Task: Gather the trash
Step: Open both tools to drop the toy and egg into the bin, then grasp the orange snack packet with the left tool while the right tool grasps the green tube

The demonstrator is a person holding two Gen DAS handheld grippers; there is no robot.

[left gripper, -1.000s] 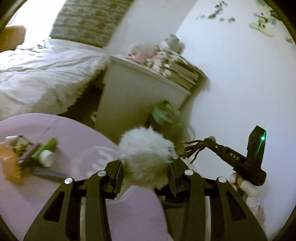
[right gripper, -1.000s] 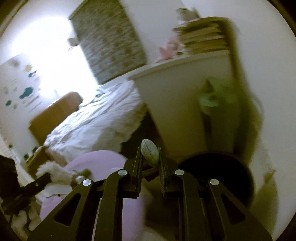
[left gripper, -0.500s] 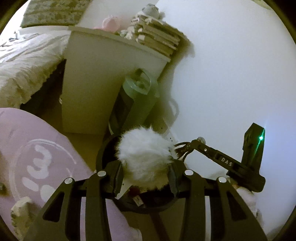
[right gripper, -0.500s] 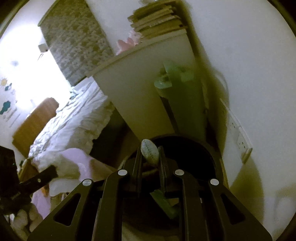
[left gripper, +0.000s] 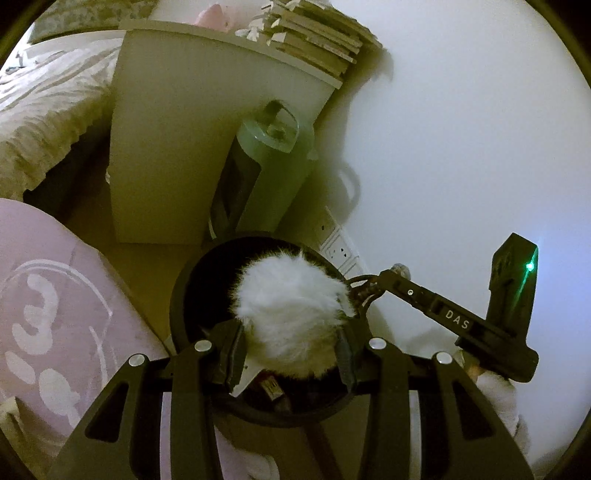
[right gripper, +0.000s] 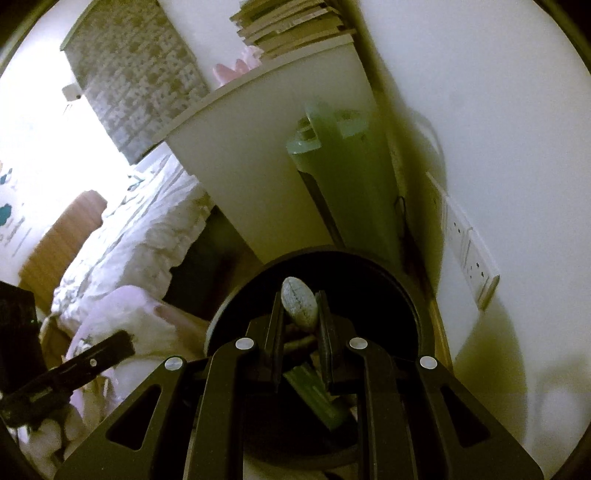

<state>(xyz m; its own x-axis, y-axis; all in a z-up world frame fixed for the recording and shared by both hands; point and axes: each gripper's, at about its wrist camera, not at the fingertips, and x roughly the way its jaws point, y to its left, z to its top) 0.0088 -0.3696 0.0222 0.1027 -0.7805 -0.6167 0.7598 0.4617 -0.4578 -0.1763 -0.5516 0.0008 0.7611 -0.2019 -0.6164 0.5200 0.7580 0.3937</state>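
Observation:
My left gripper (left gripper: 290, 354) is shut on a white fluffy ball (left gripper: 291, 314) and holds it over the mouth of a round black trash bin (left gripper: 181, 295). Scraps lie in the bin's bottom. My right gripper (right gripper: 300, 317) is shut on a small grey-green oval seed-like piece (right gripper: 299, 301) and holds it above the same bin (right gripper: 413, 295). A green strip (right gripper: 317, 395) lies inside the bin. The right gripper (left gripper: 373, 284) also shows in the left wrist view at the bin's right rim.
A white cabinet (left gripper: 207, 129) with stacked books (left gripper: 314, 33) stands behind the bin. A green tower fan (left gripper: 258, 177) leans beside it. Wall sockets (right gripper: 469, 251) are on the right wall. A pink mat (left gripper: 48, 314) lies left, a bed (left gripper: 40, 99) beyond.
Both grippers have swung from over the pink mat toward the wall and down over the black bin. Each keeps its hold on its item.

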